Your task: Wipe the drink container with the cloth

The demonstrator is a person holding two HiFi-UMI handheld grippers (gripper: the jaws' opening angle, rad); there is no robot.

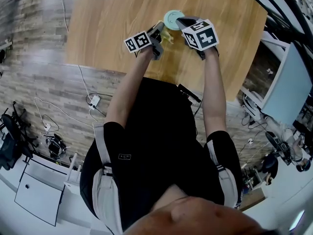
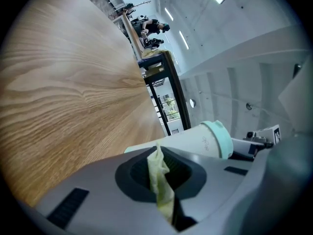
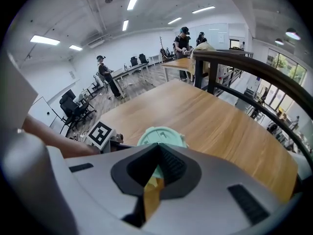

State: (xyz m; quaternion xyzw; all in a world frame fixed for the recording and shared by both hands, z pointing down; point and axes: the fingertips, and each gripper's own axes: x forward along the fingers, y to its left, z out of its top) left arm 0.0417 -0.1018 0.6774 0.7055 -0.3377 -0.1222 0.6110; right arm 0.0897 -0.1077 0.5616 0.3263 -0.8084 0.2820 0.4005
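A white drink container (image 2: pixel 195 140) with a mint-green lid (image 1: pixel 172 18) stands on the wooden table (image 1: pixel 107 18), seen lid-on in the head view. My left gripper (image 1: pixel 161 33) is shut on a pale yellow cloth (image 2: pixel 159 177), and the pinched fold sits right beside the cup's wall. From the other side, my right gripper (image 1: pixel 186 23) reaches the cup at its lid end. In the right gripper view the lid (image 3: pixel 161 137) lies just past the narrow jaws, which seem shut on the container. The cup's lower body is hidden behind both grippers.
The table's near edge (image 1: pixel 146 75) runs just below the grippers, with bare wood to the left and beyond the cup. Cables and a power strip (image 1: pixel 94 101) lie on the floor. A black railing (image 3: pixel 254 70) and people at distant tables (image 3: pixel 183 40) stand behind.
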